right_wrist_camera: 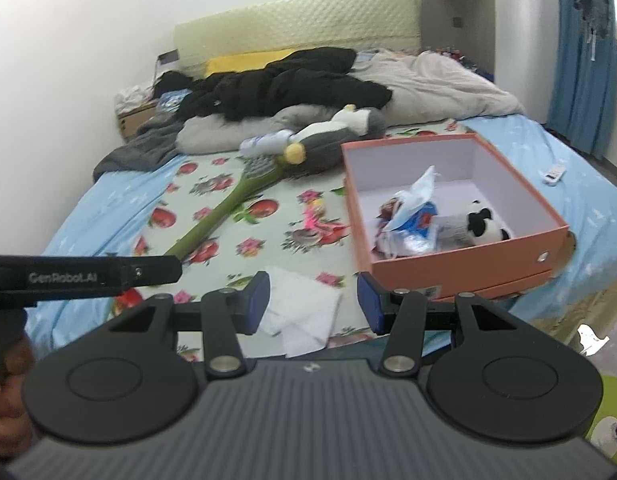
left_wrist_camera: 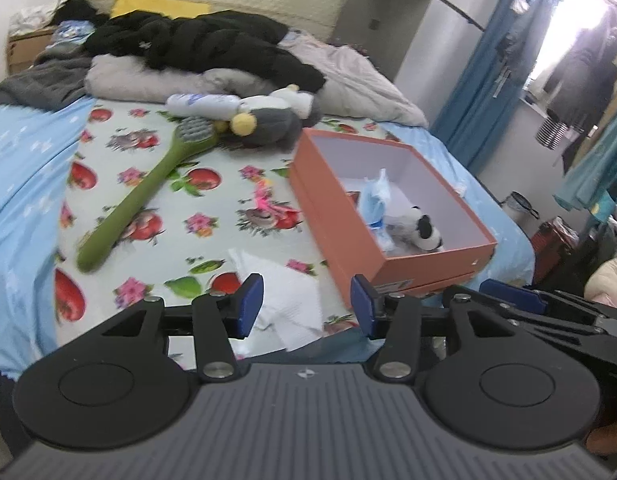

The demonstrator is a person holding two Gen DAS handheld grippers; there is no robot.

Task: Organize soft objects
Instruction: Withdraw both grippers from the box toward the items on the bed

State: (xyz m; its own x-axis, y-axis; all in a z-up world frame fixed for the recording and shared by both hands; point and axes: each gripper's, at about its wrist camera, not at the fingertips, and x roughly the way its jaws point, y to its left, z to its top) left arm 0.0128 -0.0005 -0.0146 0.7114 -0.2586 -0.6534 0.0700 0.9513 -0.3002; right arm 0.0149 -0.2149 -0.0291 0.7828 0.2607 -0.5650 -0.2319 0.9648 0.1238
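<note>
Both grippers are held above the near edge of the bed point(left_wrist_camera: 24, 168), and nothing is gripped by either one. The left gripper point(left_wrist_camera: 307, 306) is seen with its blue pads spread wide apart, and the right gripper point(right_wrist_camera: 313, 302) is spread in the same way. Under both of them a white tissue point(left_wrist_camera: 284, 300) is lying on the flowered sheet.

An orange box point(right_wrist_camera: 460, 268) is placed on the bed at the right. Inside it, a small black-and-white plush toy point(right_wrist_camera: 478, 230) and a crumpled blue-white packet point(right_wrist_camera: 412, 216) are kept together. A grey plush toy point(left_wrist_camera: 268, 122) is found further back, touching the head of a green brush point(left_wrist_camera: 144, 196) and a white bottle point(left_wrist_camera: 202, 104). Black clothes point(right_wrist_camera: 284, 84) are piled behind.
</note>
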